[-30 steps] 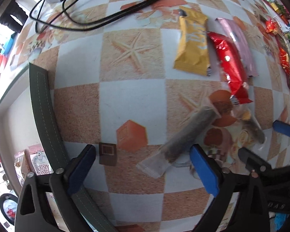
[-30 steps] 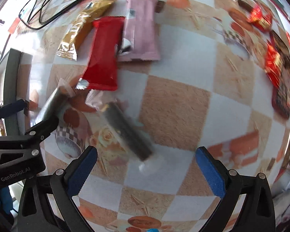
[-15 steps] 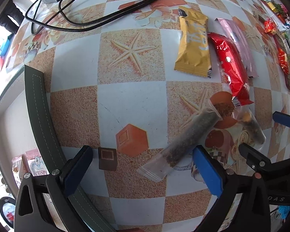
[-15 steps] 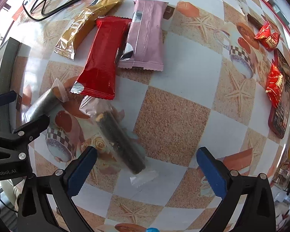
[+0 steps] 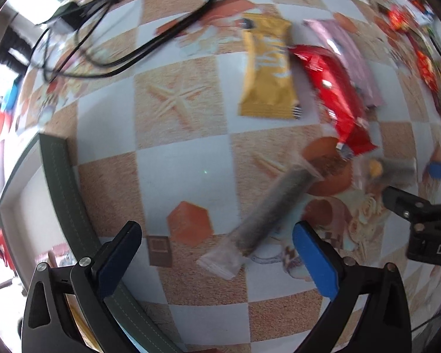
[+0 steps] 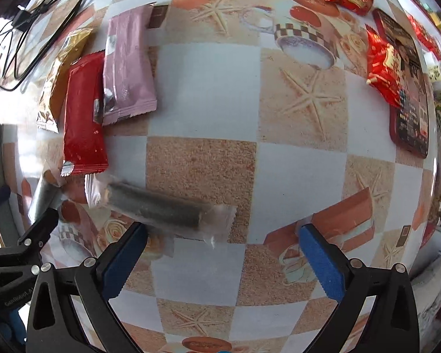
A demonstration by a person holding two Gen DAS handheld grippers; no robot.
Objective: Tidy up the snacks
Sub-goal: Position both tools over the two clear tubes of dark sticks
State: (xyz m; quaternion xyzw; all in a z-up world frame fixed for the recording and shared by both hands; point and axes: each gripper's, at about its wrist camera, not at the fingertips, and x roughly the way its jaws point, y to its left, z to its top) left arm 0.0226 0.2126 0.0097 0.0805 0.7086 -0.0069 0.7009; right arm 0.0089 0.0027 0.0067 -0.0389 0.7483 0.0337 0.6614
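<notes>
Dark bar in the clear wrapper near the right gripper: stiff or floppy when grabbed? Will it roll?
The dark bar looks rigid and rounded, so it may roll if pushed sideways. Its clear wrapper ends look thin and floppy, probably slippery; better to grip the middle. Likely light.

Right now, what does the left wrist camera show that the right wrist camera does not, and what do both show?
Only the left wrist view shows the dark green padded table edge as a long band, and the open left gripper up close.

Only the right wrist view shows the dark red flat box, the shiny red crinkled bags and the open right gripper up close.

Both show the yellow wrapper, the red wrapper, the pink wrapper, two clear-wrapped dark snack sticks and the black cables.
</notes>
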